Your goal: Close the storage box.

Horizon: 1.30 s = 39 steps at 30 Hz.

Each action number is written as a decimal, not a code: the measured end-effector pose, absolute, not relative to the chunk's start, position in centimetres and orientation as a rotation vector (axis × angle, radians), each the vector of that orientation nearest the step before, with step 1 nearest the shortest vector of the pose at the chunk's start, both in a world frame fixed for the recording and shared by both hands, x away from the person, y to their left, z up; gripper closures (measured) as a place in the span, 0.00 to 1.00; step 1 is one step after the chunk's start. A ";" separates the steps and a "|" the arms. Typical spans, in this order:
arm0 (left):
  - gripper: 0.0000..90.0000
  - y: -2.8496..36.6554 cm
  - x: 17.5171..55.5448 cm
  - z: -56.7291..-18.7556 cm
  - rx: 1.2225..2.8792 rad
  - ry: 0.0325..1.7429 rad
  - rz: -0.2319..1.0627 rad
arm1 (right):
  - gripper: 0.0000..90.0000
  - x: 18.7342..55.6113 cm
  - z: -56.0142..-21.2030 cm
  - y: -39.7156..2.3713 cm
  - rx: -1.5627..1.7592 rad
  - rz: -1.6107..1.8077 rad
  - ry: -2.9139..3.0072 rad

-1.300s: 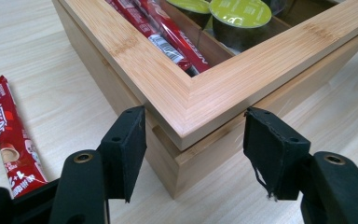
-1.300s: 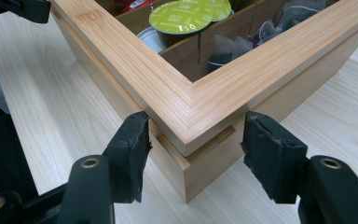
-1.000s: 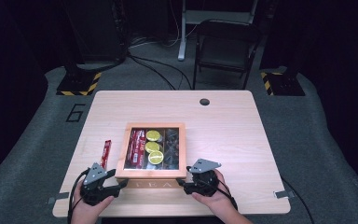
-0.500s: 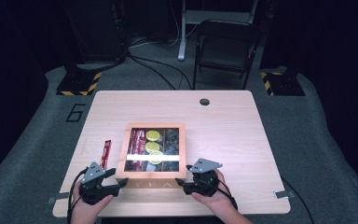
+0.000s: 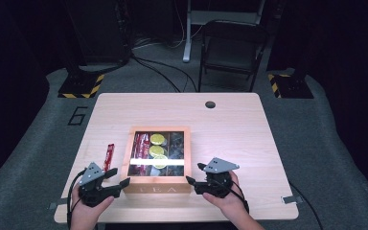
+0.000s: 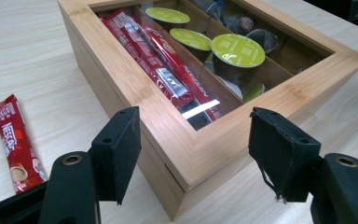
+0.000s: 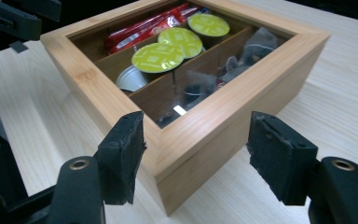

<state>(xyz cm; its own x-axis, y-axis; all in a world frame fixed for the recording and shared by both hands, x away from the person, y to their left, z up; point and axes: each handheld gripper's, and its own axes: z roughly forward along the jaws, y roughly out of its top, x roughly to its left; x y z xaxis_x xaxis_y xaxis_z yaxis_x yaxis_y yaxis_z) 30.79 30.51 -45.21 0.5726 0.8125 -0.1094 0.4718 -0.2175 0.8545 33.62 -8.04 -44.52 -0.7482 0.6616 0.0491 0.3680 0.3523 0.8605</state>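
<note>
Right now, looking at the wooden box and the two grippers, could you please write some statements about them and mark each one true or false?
1. The wooden box has its glass lid closed. True.
2. The green-topped capsules lie loose on the table. False: they sit inside the box.
3. A red sachet lies on the table outside the box. True.
4. The left gripper is shut on the sachet. False: its jaws are open at a box corner.
5. The right gripper is open. True.
</note>
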 end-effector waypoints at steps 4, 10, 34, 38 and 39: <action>0.38 31.0 31.0 -44.9 1.847 1.052 0.467 | 0.40 33.8 -44.2 -8.8 0.938 1.360 2.282; 0.38 32.0 31.4 -44.7 1.808 1.080 0.477 | 0.40 34.1 -43.8 -9.8 0.968 1.365 2.243; 0.38 34.7 32.6 -45.5 1.748 1.182 0.515 | 0.40 35.5 -44.0 -13.2 1.092 1.339 2.139; 0.38 35.2 32.8 -45.8 1.746 1.200 0.513 | 0.41 35.9 -44.5 -13.6 1.123 1.323 2.139; 0.39 35.3 32.9 -45.9 1.746 1.206 0.511 | 0.40 36.0 -44.6 -13.7 1.135 1.325 2.134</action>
<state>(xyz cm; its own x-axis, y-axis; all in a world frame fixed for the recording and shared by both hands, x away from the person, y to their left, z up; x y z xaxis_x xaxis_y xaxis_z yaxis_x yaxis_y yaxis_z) 32.90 35.32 -45.90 0.4331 0.8876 -0.1570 0.5041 -0.0941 0.8585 35.99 -13.65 -44.56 -0.6001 0.7948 0.0903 0.4336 0.2283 0.8717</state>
